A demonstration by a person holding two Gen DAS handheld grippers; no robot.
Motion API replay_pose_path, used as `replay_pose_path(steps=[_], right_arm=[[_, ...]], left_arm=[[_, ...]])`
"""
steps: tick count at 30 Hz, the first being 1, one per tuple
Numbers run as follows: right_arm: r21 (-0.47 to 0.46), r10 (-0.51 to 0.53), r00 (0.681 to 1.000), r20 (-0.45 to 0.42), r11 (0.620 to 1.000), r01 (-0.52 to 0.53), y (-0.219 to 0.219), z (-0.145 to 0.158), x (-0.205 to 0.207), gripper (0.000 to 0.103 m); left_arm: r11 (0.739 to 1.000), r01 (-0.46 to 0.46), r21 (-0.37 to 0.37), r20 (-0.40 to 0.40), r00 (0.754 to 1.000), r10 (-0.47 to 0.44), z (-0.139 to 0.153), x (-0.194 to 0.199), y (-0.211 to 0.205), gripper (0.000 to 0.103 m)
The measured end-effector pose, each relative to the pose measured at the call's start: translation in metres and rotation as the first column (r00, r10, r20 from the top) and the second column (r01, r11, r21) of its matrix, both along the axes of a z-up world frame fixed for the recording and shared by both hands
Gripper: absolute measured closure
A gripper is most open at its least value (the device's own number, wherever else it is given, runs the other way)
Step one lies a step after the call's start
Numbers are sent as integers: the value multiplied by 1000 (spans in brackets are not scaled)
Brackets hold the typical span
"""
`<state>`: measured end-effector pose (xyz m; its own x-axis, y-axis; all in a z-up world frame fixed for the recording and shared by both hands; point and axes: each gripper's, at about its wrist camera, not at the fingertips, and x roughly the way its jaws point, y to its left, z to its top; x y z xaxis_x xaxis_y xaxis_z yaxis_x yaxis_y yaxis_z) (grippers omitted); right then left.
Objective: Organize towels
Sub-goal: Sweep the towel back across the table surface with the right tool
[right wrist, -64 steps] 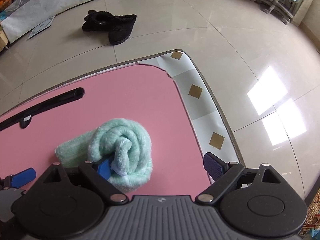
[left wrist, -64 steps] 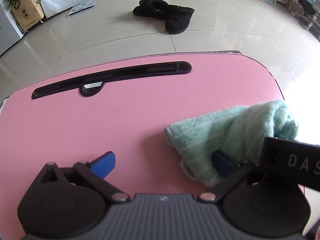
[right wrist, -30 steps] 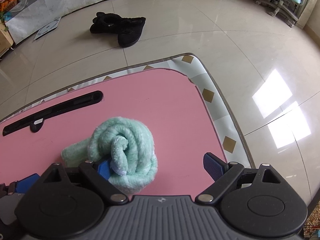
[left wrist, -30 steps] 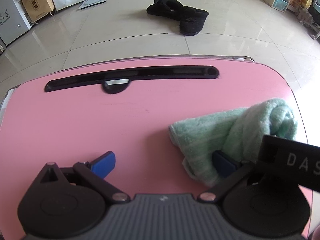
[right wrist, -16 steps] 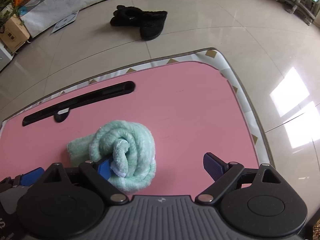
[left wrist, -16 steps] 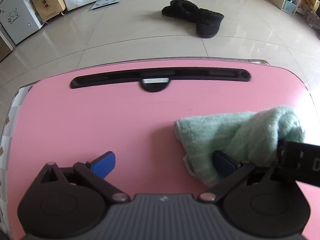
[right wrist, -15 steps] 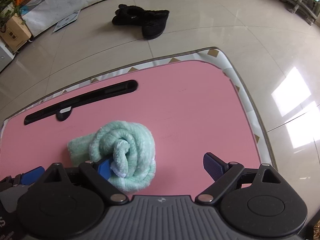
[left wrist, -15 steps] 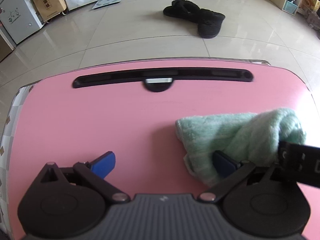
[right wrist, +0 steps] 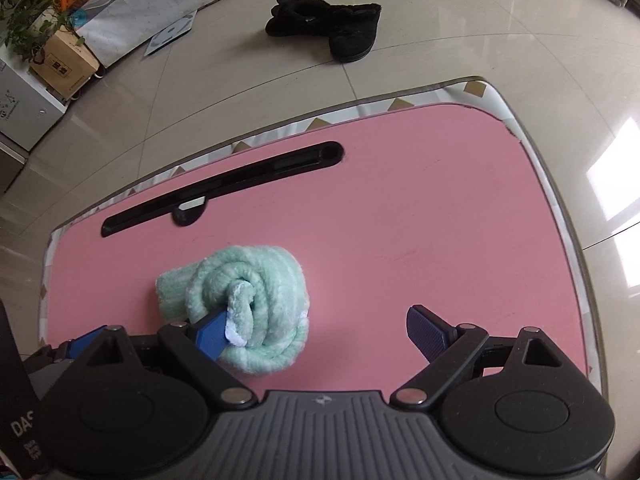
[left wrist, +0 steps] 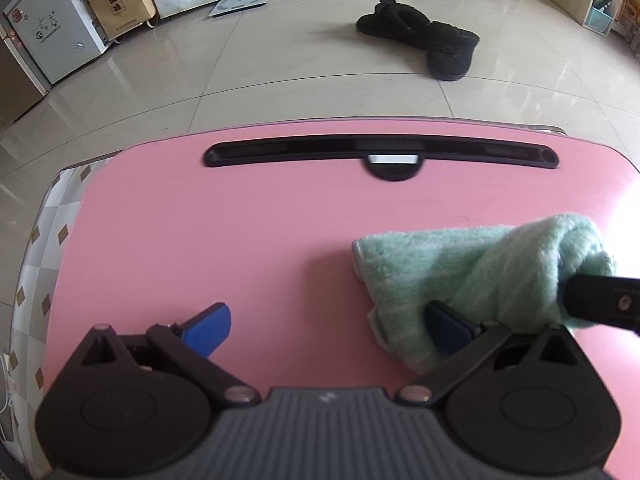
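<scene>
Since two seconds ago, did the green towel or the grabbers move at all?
The towel stayed put, rolled up on the pink table. Both grippers swung toward the person's left, so the black slot slid rightward in each view. Nothing was grabbed or dropped: the left gripper and right gripper kept their jaws open, each with one finger against the towel.

Glossy beige tile floor (left wrist: 304, 60); black slippers (left wrist: 424, 46).
</scene>
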<state>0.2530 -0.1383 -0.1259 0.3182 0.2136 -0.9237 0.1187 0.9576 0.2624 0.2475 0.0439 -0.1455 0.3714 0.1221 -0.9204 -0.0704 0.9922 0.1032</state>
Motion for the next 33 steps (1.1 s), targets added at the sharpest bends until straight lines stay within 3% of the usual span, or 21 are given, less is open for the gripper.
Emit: replay_pose_path(steps=[21,33], right_arm=[[158,22,999,28,987,-26,47,18,11,13],[0,93,996,16,996,-93,75,7,14,13]], left_arm=[[999,-32,34,-7,999,32,2,-15,44,0],[999,-46,22,-9,999,46,3,-20,60,0]])
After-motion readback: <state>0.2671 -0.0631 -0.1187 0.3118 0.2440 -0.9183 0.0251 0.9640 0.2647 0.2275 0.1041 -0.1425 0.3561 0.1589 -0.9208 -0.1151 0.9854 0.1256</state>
